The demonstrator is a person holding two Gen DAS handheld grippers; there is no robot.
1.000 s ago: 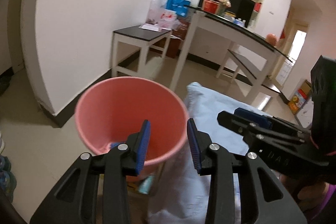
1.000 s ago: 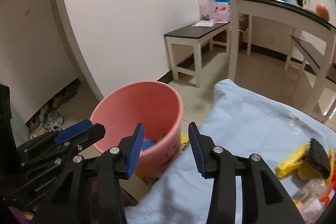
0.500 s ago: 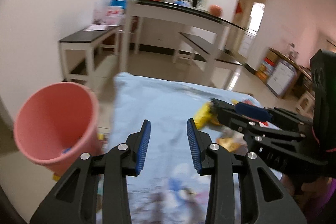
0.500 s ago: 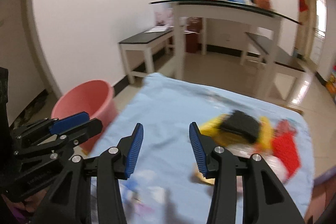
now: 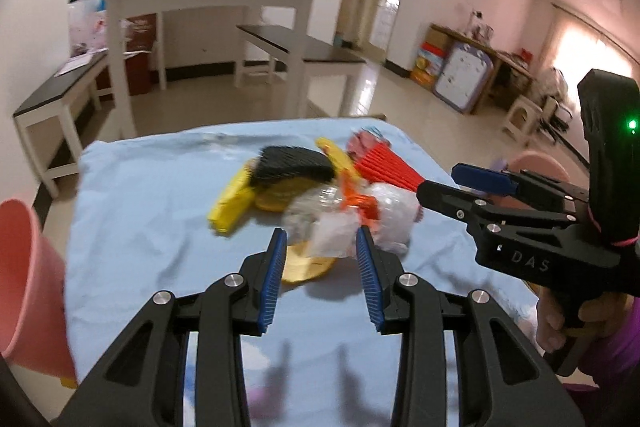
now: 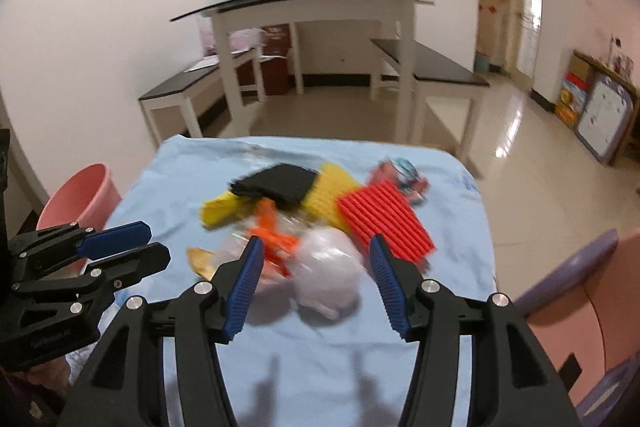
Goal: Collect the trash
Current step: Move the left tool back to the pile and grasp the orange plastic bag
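A heap of trash lies on the light blue cloth [image 5: 152,211]: a black ridged piece [image 5: 294,165], a yellow wrapper [image 5: 232,205], a red ridged sheet [image 6: 384,219], a crumpled clear plastic bag [image 6: 326,269] and an orange scrap [image 6: 272,231]. My left gripper [image 5: 320,243] hovers open in front of the heap, nothing between its pads. My right gripper [image 6: 316,247] hangs over the plastic bag with its jaws opening and nothing gripped. Each gripper shows in the other's view, the right gripper [image 5: 448,185] and the left gripper [image 6: 154,241]. A pink bucket [image 5: 24,287] [image 6: 80,195] stands off the table's left edge.
Beyond the table stand a tall white table with a black top [image 6: 312,3] and two low benches [image 5: 52,99] [image 6: 432,67]. A pink and purple chair [image 6: 580,287] is close on the right. A hand [image 5: 560,323] holds the right gripper's handle.
Both grippers have swung right, away from the pink bucket and over the trash heap. The right gripper's jaws stand wider than before; the left's gap is the same.
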